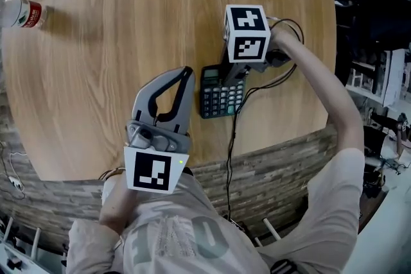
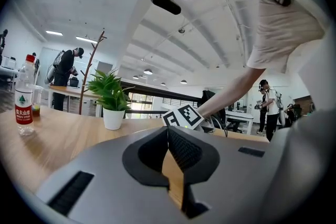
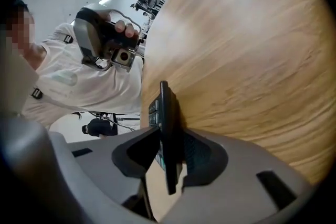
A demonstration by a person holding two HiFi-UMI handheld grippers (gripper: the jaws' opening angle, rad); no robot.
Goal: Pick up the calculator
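Note:
A dark calculator (image 1: 218, 96) with grey keys and a small screen lies on the round wooden table (image 1: 128, 22) near its front edge. My right gripper (image 1: 230, 77) comes in from the right and is shut on the calculator's upper right part. In the right gripper view the calculator (image 3: 165, 128) shows edge-on between the jaws of the right gripper (image 3: 169, 139), with both pads against it. Whether it is clear of the table I cannot tell. My left gripper (image 1: 186, 72) hovers left of the calculator, shut and empty, its tips (image 2: 169, 131) meeting.
A water bottle (image 1: 22, 13) with a red label stands at the table's far left, as does a small potted plant (image 2: 110, 97). A black cable (image 1: 234, 138) runs from the right gripper over the table's front edge. People stand in the room behind.

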